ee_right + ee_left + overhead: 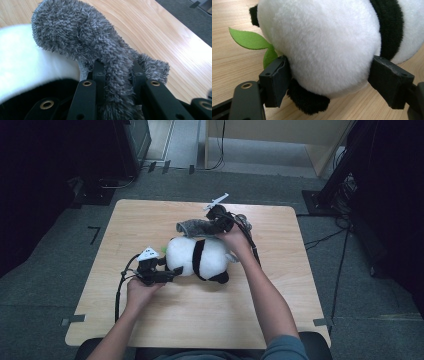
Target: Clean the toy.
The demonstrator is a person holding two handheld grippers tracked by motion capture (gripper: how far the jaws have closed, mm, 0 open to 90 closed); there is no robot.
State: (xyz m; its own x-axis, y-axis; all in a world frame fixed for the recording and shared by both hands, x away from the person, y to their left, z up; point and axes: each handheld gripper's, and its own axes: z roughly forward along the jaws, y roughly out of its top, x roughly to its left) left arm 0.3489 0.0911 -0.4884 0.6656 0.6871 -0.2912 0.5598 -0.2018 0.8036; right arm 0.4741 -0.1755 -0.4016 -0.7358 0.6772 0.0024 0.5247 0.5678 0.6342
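**Dressing the panda: grey fabric going on at the far end**

Holding the plush panda (197,257) steady with my left gripper (167,272) while the right gripper (220,222) brings a fuzzy grey fabric piece (195,226) to it — that is how I read the step in hand. The panda lies on its side near the middle of the wooden table (150,320), and the grey piece is draped over its far edge.

In the left gripper view my jaws stand wide on either side of the toy's round white end (324,45). The left pad (280,77) touches the fur beside a green felt leaf (249,40); the right pad (387,77) sits against the plush too. I would call that a light brace on the body, not a hard squeeze.

In the right gripper view the jaws are nearly closed, pinching a narrow fold of the grey fabric (112,65). The rest rises ahead of the fingertips and curls over the white fur (22,65); a loose flap (155,67) hangs on the table side.

Next, I judge, the fabric has to be drawn farther across or around the panda. That calls for keeping the pinch firm and the left brace fixed, so the toy does not roll or slide as the cloth drags on its fur.
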